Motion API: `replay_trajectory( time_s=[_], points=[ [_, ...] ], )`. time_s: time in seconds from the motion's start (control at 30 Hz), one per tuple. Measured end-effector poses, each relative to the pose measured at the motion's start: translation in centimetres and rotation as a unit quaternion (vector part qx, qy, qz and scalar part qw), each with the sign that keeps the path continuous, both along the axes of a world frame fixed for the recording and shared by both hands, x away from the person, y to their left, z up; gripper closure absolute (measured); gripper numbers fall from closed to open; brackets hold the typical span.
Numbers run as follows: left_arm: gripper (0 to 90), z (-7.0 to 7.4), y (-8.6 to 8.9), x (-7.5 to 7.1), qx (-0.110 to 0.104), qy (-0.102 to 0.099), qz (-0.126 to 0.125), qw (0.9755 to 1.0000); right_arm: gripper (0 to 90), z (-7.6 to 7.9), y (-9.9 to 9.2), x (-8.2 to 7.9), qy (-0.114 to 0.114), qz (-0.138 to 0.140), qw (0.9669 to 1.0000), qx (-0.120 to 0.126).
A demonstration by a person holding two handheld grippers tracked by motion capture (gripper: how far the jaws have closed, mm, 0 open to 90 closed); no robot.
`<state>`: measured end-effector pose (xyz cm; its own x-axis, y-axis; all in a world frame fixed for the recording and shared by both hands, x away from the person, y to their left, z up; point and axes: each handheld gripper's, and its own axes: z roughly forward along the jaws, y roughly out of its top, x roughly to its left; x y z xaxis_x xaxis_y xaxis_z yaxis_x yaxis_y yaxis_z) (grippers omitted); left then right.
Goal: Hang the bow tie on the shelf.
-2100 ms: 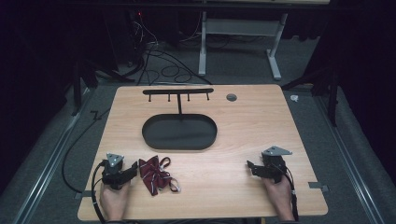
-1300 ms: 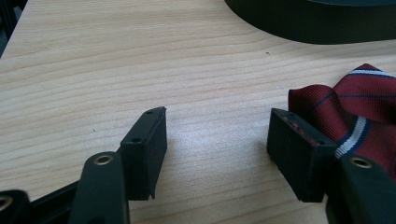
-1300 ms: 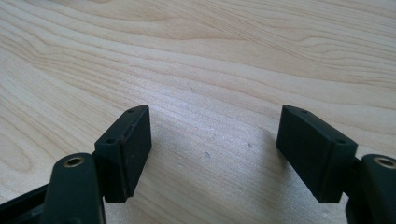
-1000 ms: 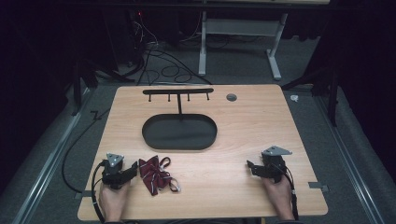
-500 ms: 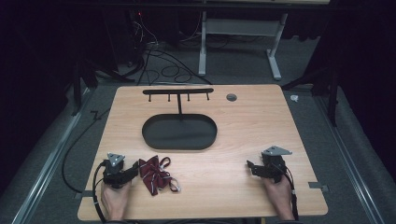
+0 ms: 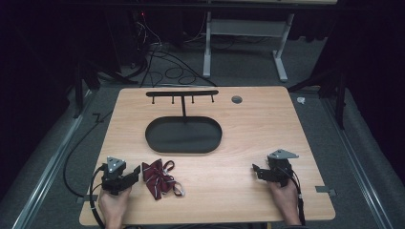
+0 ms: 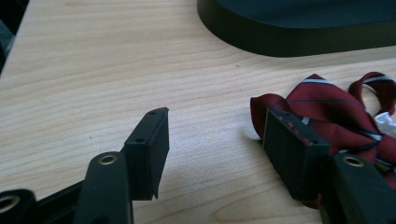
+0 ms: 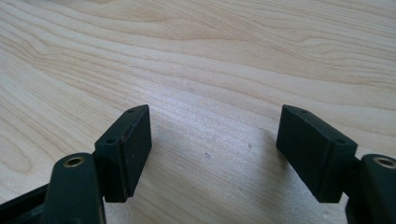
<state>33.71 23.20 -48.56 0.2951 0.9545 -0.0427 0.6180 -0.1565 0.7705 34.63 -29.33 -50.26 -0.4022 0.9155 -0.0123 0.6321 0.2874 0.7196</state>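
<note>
Left gripper view: gripper (image 7: 212,140) wide, beside bow tie (image 7: 336,107)

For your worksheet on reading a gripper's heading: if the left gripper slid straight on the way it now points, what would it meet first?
Most likely the bow tie: the left gripper is open, and one jaw is already at the tie's edge. Bare table lies between the jaws, and the black tray sits farther on.
</note>
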Motion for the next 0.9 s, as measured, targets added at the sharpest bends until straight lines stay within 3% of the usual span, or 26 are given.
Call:
replay_trajectory(
  time_s=[0.27,0.37,0.5,0.7,0.9],
  points=[
    [46.2,1.5,-0.6,-0.3,-0.017,-0.010,-0.027,0.9994,27.9,0.0,0.0,0.0,0.000,0.001,1.0000,0.000],
    [47.6,2.0,-1.5,-0.1,-0.010,-0.015,-0.044,0.9989,27.8,0.0,0.0,0.0,0.000,0.001,1.0000,0.000],
    [48.3,2.2,-2.4,0.4,-0.004,-0.009,-0.058,0.9983,27.8,0.0,0.0,0.0,0.001,0.001,1.0000,0.001],
    [50.9,2.4,-3.8,1.0,-0.020,-0.001,-0.081,0.9965,27.8,0.0,0.0,0.0,0.001,0.001,1.0000,0.001],
    [55.7,2.3,-5.6,1.8,-0.007,0.015,-0.108,0.9940,27.8,0.0,0.0,0.0,0.001,0.001,1.0000,0.001]
  ],
)
